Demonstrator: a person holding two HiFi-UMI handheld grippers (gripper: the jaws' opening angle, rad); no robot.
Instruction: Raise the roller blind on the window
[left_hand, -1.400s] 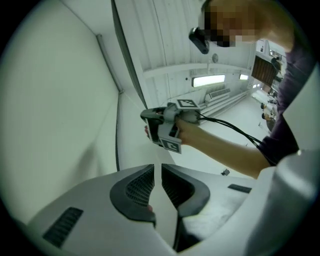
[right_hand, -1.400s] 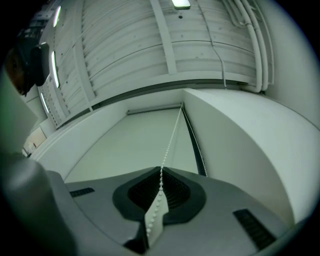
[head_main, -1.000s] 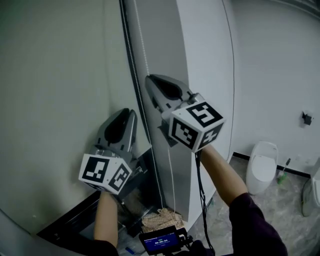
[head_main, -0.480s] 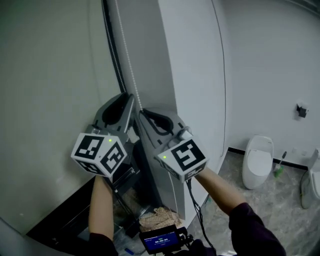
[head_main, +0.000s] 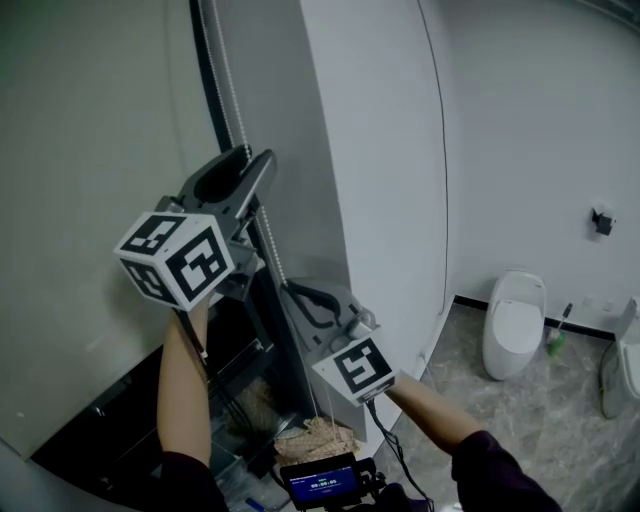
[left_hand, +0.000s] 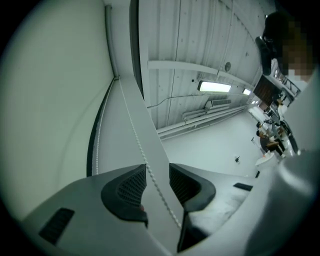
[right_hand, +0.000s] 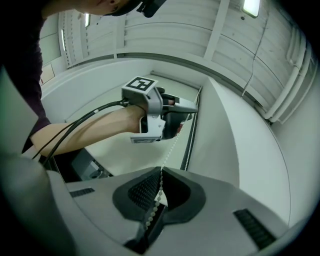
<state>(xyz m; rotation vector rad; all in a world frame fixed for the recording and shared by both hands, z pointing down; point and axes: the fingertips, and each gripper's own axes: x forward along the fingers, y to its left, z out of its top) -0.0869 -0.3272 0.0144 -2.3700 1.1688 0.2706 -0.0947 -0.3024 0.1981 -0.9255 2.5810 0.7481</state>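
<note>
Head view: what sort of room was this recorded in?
Most likely a bathroom: a white toilet stands against the far wall, with a green-headed brush beside it, on a grey stone-look tiled floor.

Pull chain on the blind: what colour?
White bead chain; it shows best in the right gripper view, clamped in the right gripper.

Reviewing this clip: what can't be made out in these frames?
- Roller blind: its top roller lies past the head view's upper edge.
- Bead chain: its lower end cannot be traced past the right tongs, head view.
- Small screen: its print is too small to read, head view.
</note>
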